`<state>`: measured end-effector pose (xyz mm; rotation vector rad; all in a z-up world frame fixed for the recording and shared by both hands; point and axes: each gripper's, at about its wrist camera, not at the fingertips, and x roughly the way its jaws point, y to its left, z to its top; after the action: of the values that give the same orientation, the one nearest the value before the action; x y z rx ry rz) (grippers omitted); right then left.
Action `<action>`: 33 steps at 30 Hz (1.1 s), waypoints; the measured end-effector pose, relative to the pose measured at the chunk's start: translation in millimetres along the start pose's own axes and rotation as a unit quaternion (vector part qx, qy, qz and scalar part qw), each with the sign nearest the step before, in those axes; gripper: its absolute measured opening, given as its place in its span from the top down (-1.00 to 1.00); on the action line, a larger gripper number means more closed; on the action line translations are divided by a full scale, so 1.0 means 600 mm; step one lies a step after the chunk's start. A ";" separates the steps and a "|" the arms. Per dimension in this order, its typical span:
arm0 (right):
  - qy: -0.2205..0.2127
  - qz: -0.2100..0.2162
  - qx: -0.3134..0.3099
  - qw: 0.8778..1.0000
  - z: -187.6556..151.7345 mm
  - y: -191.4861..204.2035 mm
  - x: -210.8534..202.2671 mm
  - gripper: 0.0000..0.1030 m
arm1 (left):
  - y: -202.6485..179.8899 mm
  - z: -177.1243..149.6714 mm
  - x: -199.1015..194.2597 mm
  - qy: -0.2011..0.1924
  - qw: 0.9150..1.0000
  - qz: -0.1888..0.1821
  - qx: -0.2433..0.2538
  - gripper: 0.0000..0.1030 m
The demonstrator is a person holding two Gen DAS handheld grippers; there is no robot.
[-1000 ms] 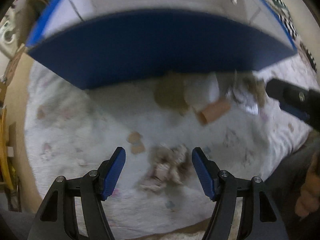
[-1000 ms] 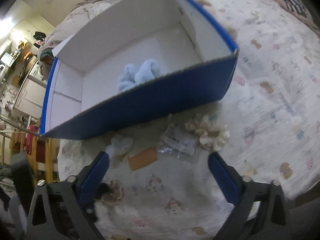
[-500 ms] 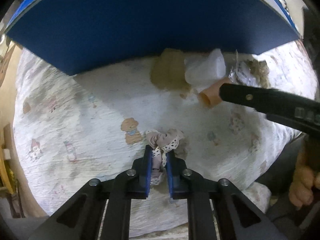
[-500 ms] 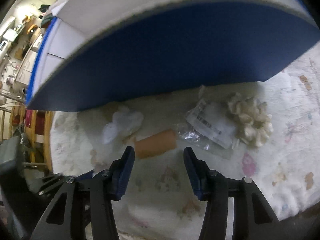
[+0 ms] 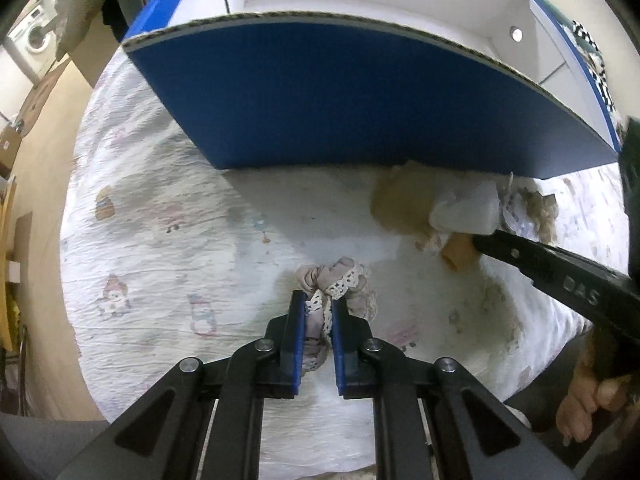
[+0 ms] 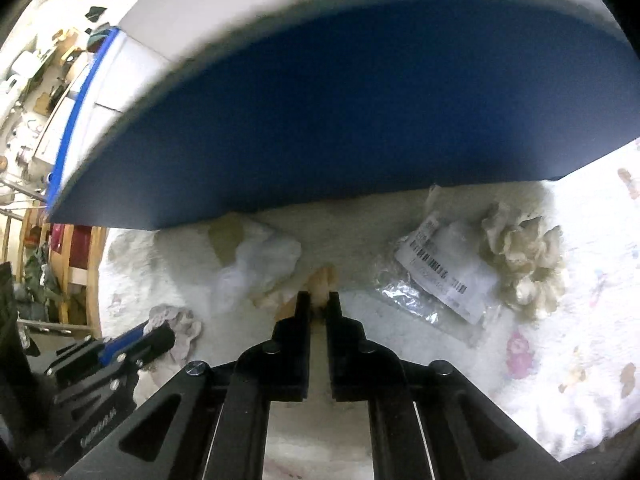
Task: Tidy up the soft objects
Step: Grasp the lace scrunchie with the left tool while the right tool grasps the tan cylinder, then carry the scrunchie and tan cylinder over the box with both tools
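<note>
I'm over a bed-like surface under a white quilted cover (image 5: 168,184) printed with small cartoon figures, some stains on it. Lying directly on it: a blue box (image 5: 344,96) with white inside, at the far side; a tan cloth (image 5: 400,208) right at the box's front wall, a white crumpled cloth (image 5: 466,210) overlapping it; an orange-tan soft roll (image 5: 458,254) just beside those; a pink lace-trimmed scrunchie (image 5: 344,284) nearer me; a clear plastic bag with a barcode label (image 6: 444,276) beside a cream ruffled scrunchie (image 6: 520,260), touching. Can't tell whether the roll and pink scrunchie fully rest on the cover.
</note>
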<state>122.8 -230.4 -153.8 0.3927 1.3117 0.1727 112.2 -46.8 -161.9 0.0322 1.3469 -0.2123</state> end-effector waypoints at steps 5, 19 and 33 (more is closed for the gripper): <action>-0.009 0.002 -0.010 1.000 -0.015 0.002 -0.023 0.84 | 0.000 0.006 -0.013 -0.008 1.000 0.005 -0.009 0.78; -0.075 0.021 -0.060 0.995 -0.054 0.051 -0.115 0.84 | 0.031 -0.006 -0.095 -0.069 0.997 0.033 -0.019 0.78; -0.175 0.075 -0.070 0.979 -0.027 0.050 -0.238 0.84 | 0.021 0.019 -0.191 -0.166 0.984 0.047 -0.052 0.78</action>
<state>73.6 -248.6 -16.6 0.3823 0.9169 0.3079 102.0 -20.6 -49.6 -0.0262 1.0183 -0.0632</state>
